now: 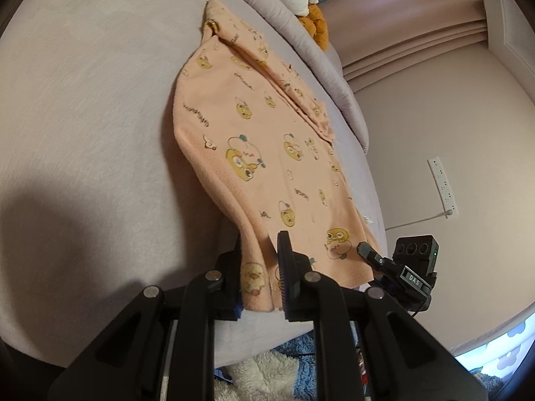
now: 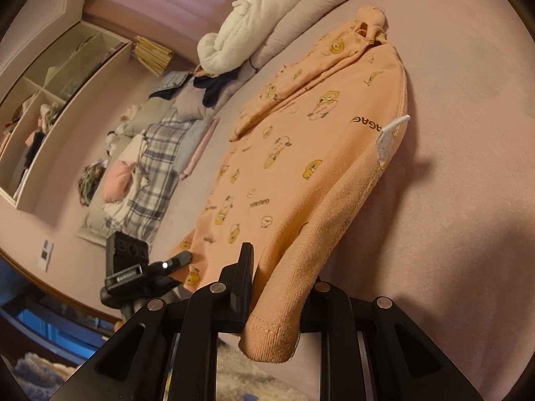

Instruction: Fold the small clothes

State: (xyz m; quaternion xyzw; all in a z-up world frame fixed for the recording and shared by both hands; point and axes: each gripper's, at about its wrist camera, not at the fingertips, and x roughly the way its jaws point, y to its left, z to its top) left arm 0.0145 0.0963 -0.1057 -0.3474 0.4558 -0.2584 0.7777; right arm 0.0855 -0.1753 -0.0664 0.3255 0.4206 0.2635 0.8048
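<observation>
We see our left hand-held gripper (image 1: 259, 267) pinching the soft peach top (image 1: 264, 153) by its hem, our right hand-held gripper (image 2: 281, 287) pinching another corner, top spread on the smooth pale bed (image 1: 83, 117), fluffy white blanket (image 2: 247, 36), open shelves (image 2: 50, 100) far off

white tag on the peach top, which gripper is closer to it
Right. The right gripper holds the hem corner on the white tag's side; the left gripper holds the opposite corner.

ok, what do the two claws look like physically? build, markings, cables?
Both claws are matte black, with angular linkage arms, silver round pivot pins and flat ribbed pads. Each view shows the other claw's boxy black three-lens module; one label reads "DAS" and a thin black cable trails below.
</observation>
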